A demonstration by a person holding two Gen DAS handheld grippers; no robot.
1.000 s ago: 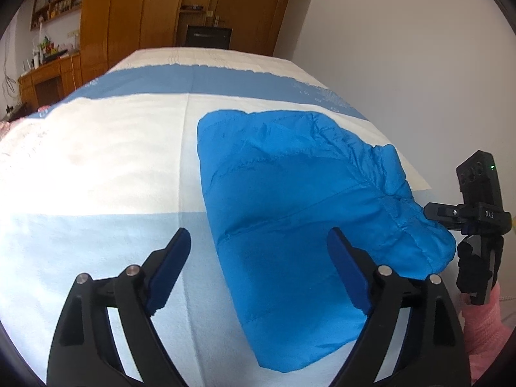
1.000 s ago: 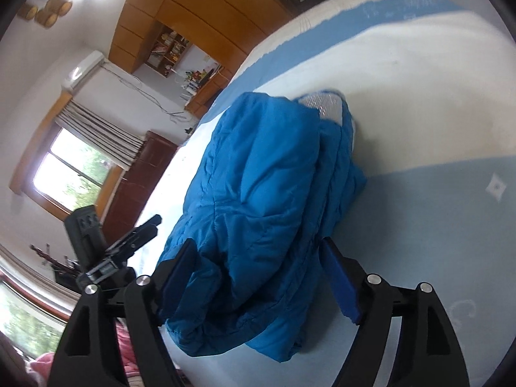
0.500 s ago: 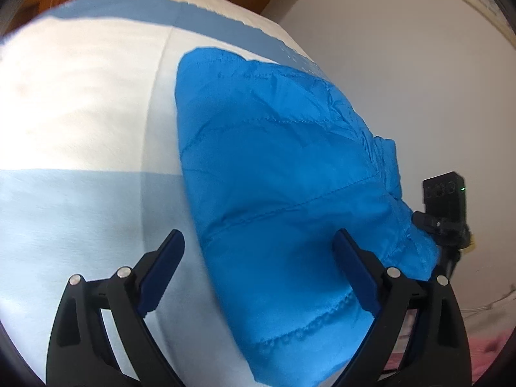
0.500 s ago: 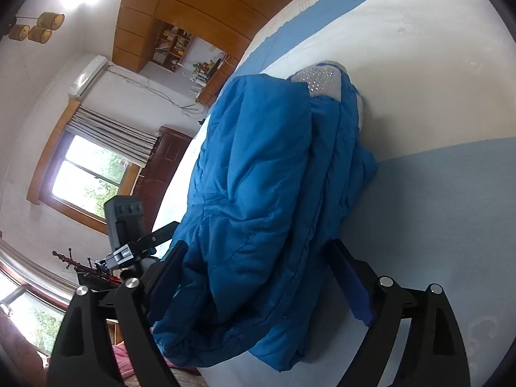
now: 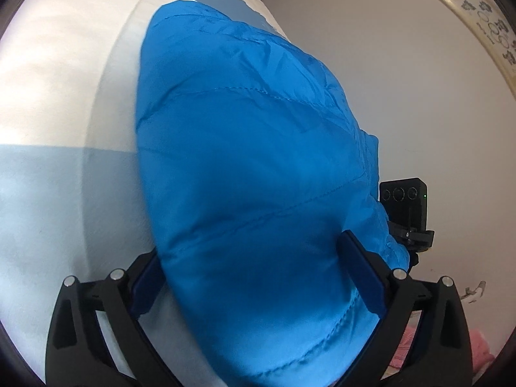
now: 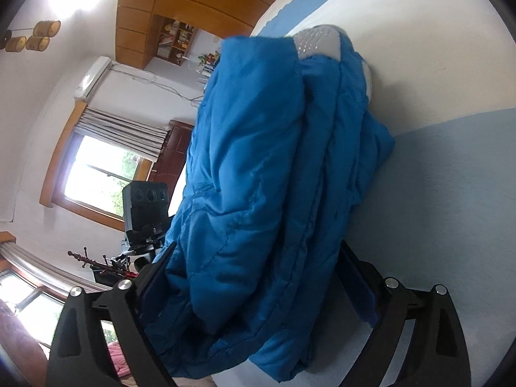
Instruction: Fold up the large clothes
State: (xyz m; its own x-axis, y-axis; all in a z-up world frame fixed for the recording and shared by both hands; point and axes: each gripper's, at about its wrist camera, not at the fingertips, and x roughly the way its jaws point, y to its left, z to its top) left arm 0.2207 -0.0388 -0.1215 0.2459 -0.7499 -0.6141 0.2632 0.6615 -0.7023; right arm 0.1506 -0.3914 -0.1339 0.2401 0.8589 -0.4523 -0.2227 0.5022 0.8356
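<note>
Both grippers — left [image 5: 254, 285], right [image 6: 258, 293] — seemingly astride jacket [image 5: 251, 167].

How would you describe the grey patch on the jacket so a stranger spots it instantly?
Start at the blue-and-white bedspread, then the blue puffer jacket lying on it. At the jacket's far end sits the grey patch: pale and dotted, unlike the blue quilting.

Quilted, faintly glossy jacket [image 5: 251, 167] cloth

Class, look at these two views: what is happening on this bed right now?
A person with a gripper in each hand is folding a blue padded jacket on a blue-and-white bed sheet. The left gripper and the right gripper both have their fingers open, straddling the near end of the bundled jacket, not clamped on it.
</note>
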